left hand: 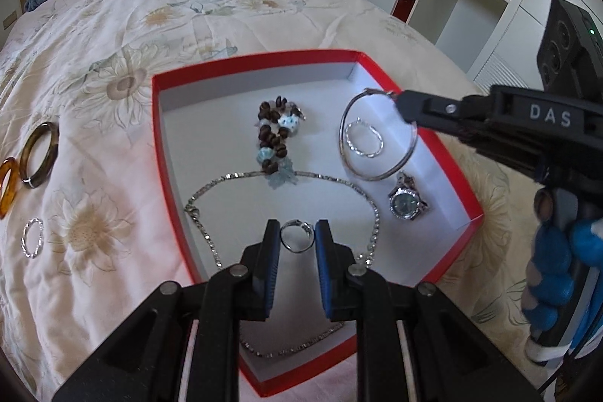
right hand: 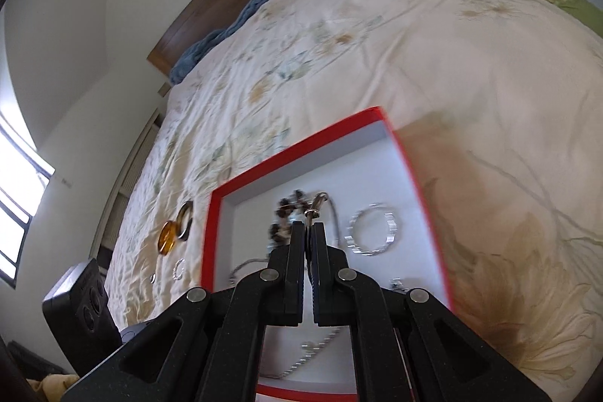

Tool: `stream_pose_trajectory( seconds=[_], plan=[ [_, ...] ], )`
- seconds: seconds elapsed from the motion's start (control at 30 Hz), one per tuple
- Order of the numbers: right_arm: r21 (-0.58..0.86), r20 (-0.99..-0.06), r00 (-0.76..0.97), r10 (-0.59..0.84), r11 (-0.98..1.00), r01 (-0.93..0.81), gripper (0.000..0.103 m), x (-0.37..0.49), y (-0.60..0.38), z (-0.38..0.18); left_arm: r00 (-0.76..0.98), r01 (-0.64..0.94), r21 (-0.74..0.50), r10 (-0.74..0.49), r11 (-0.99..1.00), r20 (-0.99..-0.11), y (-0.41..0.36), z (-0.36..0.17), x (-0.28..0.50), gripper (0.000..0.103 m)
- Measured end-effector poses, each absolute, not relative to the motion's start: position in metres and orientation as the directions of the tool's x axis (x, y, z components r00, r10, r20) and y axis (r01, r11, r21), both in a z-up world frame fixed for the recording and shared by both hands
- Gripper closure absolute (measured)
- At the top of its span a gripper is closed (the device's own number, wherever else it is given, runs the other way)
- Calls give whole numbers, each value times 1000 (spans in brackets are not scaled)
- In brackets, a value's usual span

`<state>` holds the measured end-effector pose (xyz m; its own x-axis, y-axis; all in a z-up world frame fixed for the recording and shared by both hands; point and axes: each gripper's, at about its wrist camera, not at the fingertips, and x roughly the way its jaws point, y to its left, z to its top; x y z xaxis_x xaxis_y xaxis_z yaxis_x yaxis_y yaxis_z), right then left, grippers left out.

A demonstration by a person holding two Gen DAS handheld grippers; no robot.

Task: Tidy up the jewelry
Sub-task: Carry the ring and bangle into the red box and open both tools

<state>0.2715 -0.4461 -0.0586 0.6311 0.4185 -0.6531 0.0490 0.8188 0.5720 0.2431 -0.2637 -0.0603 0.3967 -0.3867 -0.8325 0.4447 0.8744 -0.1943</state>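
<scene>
Two tools over my red box (left hand: 475, 213): right tool (left hand: 400, 99) clenched on the hoop bangle's (left hand: 377, 134) clasp; left tool (left hand: 297, 238) released, its silver ring (left hand: 297, 235) between the fingers, contact unclear. Right wrist view blurred.

We found only one piece of readable text. At the right of the left wrist view, the white capital letters "DAS" stood on the black body of the right gripper (left hand: 401, 102), which reached in from the right edge of the frame. In the right wrist view we could read no lettering, numbers or signs on anything.
</scene>
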Motion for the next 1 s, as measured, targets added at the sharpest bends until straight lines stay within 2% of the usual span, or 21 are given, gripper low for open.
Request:
stream_pose_trajectory(
  seconds=[0.33, 0.73, 0.8, 0.93, 1.0],
  plan=[
    [523, -716, 606, 348, 841, 135, 100, 262, -467, -84, 410, 448, -167, -367, 878, -835, -268, -68, 241, 86],
    [431, -768, 575, 280, 891, 142, 98, 262, -458, -90, 428, 441, -137, -342, 887, -836, -270, -69, 237, 84],
    [424, -773, 572, 274, 894, 144, 98, 260, -457, -89, 423, 440, -142, -344, 887, -839, -269, -69, 237, 82],
    [407, -781, 570, 255, 900, 154, 93, 255, -457, -86, 420, 444, -142, -345, 885, -840, -270, -66, 234, 69],
    [409, -779, 574, 253, 899, 159, 92, 251, -458, -82, 416, 440, -147, -347, 886, -841, -269, -64, 232, 68]
  ],
)
